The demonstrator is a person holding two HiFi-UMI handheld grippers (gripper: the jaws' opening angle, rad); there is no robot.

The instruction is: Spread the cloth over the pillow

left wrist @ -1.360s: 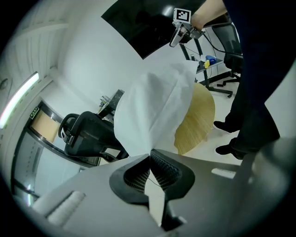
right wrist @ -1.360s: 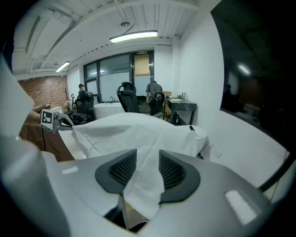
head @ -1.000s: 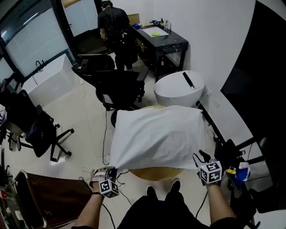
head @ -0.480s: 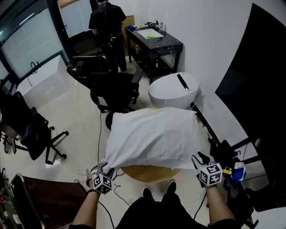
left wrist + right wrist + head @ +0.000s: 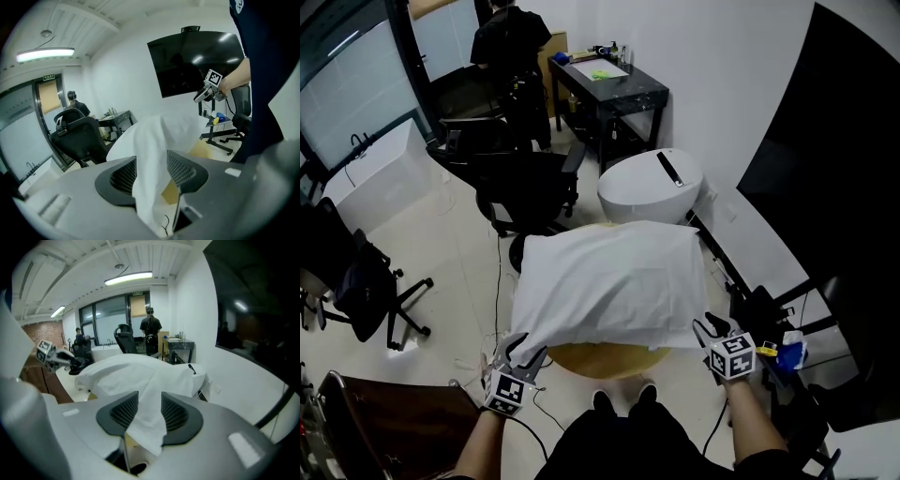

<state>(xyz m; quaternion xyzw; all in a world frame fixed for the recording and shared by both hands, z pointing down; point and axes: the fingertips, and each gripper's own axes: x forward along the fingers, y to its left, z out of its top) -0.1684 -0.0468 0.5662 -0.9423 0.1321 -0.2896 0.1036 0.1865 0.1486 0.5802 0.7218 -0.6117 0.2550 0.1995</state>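
White cloth draped over pillow on round table; pillow fully covered, seen only as a mound. At cloth's near left corner, left hand-held gripper: jaws have just been opening and now stand wide, corner hangs loose between them, table visible through the gap. At near right corner, right hand-held gripper: jaws narrow, pinching a cloth fold. Black chair beyond table; person standing at far end of room.

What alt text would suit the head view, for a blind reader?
A white cloth lies mounded on a round table. The right claw pinches one near corner; the left claw, just opening, has the other between its jaws.
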